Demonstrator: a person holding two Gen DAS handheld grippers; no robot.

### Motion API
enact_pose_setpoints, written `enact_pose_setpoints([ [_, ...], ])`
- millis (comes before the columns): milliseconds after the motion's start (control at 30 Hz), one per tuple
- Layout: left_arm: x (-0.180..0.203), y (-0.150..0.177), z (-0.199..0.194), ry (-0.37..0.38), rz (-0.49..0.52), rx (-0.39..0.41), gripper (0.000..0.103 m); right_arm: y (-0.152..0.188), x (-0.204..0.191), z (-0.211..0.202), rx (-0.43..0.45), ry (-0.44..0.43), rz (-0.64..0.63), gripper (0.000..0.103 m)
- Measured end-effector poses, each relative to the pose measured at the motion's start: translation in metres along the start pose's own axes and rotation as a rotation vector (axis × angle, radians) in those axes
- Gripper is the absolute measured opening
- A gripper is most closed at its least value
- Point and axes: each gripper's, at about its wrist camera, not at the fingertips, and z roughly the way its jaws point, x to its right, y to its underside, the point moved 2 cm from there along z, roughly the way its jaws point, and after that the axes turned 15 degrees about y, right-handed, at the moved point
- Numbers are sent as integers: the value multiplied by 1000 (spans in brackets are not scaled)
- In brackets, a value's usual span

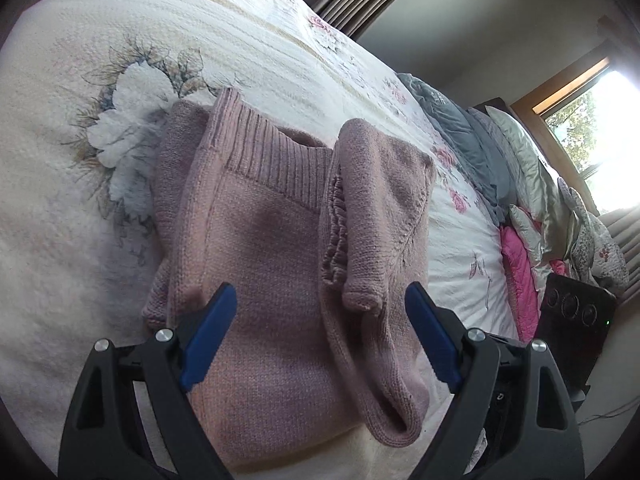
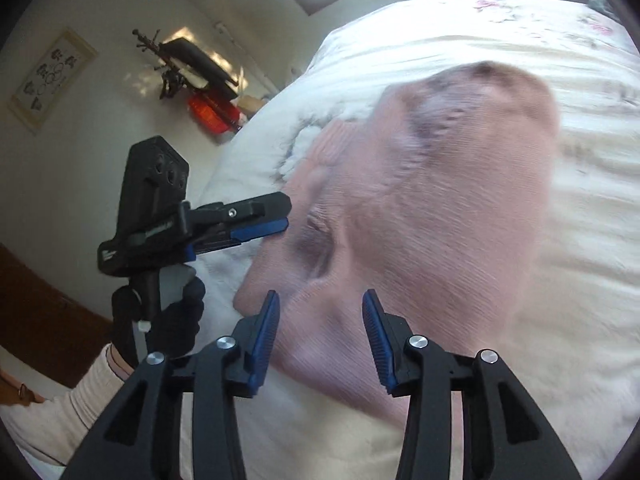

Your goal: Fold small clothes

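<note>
Much of the right wrist view is blurry, so the pink sweater (image 2: 432, 216) looks smeared there and its folds are hard to make out. It lies on the big white flowered bed cover (image 1: 80, 240). In the left wrist view the sweater (image 1: 272, 248) is clear: soft pink knit, partly folded, ribbed hem on top, one sleeve laid over the side. Both grippers are cut off at the bottom edge. The left gripper (image 1: 320, 312) has its jaws wide open, holding nothing. The right gripper (image 2: 320, 320) is open and empty too, just above the sweater.
</note>
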Motion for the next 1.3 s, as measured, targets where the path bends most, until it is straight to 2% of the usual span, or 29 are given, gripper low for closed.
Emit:
enact_pose_setpoints([
  [100, -4, -4, 15, 13, -17, -17, 85, 16, 29, -9, 10, 70, 50, 44],
  [333, 4, -9, 41, 10, 3, -40, 85, 51, 84, -9, 1, 32, 221, 44],
  [567, 12, -6, 67, 56, -12, -107, 85, 72, 98, 0, -13, 6, 266, 45],
  [733, 15, -4, 76, 53, -26, -104, 84, 74, 92, 5, -18, 6, 259, 45],
  [800, 17, -4, 76, 34, -33, -92, 78, 74, 91, 6, -18, 19, 251, 45],
  [867, 19, -5, 76, -12, -27, -80, 57, 74, 91, 6, -17, 23, 253, 46],
  [933, 20, -6, 72, -24, -16, -69, 45, 76, 92, 8, -14, 17, 261, 47],
  [967, 23, -6, 70, -21, -10, -61, 36, 76, 94, 6, -14, 19, 263, 48],
  [1067, 36, -6, 62, -10, 17, -33, 29, 80, 100, 6, -17, 19, 269, 49],
  [1200, 55, -9, 39, 58, 46, 19, 27, 81, 100, 6, -19, 17, 270, 50],
  [1300, 59, -16, 10, 77, 51, 74, 26, 80, 97, 5, -14, 18, 264, 50],
])
